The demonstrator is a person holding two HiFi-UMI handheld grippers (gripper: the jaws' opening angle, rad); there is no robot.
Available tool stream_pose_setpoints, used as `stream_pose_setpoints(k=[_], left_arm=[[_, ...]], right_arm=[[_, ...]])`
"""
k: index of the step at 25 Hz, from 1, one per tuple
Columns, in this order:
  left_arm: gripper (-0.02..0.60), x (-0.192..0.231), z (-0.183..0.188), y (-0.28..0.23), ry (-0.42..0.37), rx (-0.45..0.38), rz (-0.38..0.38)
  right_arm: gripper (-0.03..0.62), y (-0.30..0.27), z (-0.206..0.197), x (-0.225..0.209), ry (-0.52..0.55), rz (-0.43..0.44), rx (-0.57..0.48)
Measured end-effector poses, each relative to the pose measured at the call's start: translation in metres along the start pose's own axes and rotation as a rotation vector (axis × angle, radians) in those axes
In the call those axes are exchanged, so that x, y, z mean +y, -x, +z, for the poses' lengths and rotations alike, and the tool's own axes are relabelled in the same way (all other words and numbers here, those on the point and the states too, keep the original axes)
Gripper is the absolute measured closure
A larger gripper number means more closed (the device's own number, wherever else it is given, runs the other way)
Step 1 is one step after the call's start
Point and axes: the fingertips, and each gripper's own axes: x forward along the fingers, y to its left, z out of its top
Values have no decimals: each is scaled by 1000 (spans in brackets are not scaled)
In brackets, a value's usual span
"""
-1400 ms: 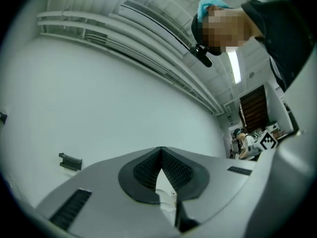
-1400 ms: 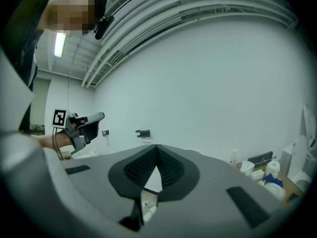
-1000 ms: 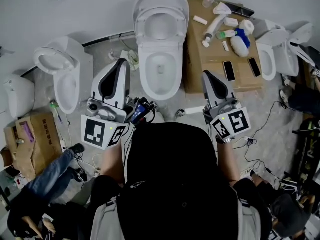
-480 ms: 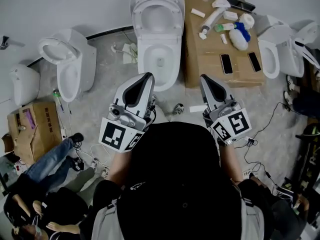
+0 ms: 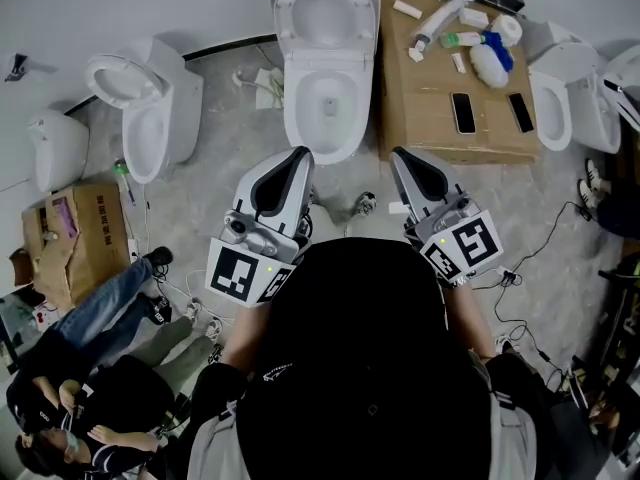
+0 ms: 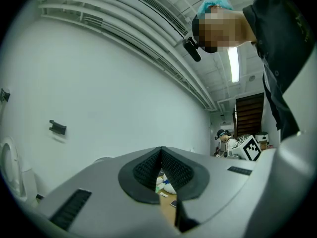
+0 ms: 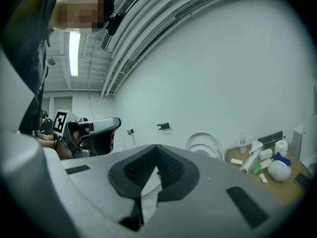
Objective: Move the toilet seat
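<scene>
The middle white toilet (image 5: pixel 323 108) stands against the far wall, and its seat (image 5: pixel 325 16) is tilted up at the back over the open bowl. My left gripper (image 5: pixel 300 156) hangs just in front of the bowl's near rim, shut and empty. My right gripper (image 5: pixel 397 155) is level with it, to the right of the bowl's front, and is also shut on nothing. In the left gripper view the ribbed pads (image 6: pixel 171 167) meet at the tip, with only wall beyond. The right gripper view shows its closed pads (image 7: pixel 168 165) and the raised seat (image 7: pixel 202 143) ahead.
A cardboard table (image 5: pixel 440 118) right of the toilet carries bottles and two phones. More toilets stand at the left (image 5: pixel 150 108), far left (image 5: pixel 55 148) and right (image 5: pixel 565 98). A cardboard box (image 5: pixel 65 243), seated people (image 5: pixel 110 338) and cables lie on the floor.
My left gripper has swung right, from beside the left toilet to the middle toilet's front. The right gripper has edged left. Both stay shut.
</scene>
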Motion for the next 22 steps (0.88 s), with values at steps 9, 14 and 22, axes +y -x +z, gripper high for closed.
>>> stream_pose_setpoints(k=[9, 14, 22], left_arm=[[574, 34, 7, 18, -13, -9, -59], [574, 74, 15, 46, 7, -12, -87], [574, 117, 26, 76, 6, -22, -146]], right_arm=[[582, -30, 1, 39, 8, -53, -2], [582, -61, -2, 74, -1, -97, -9], [582, -96, -6, 124, -5, -153, -33]])
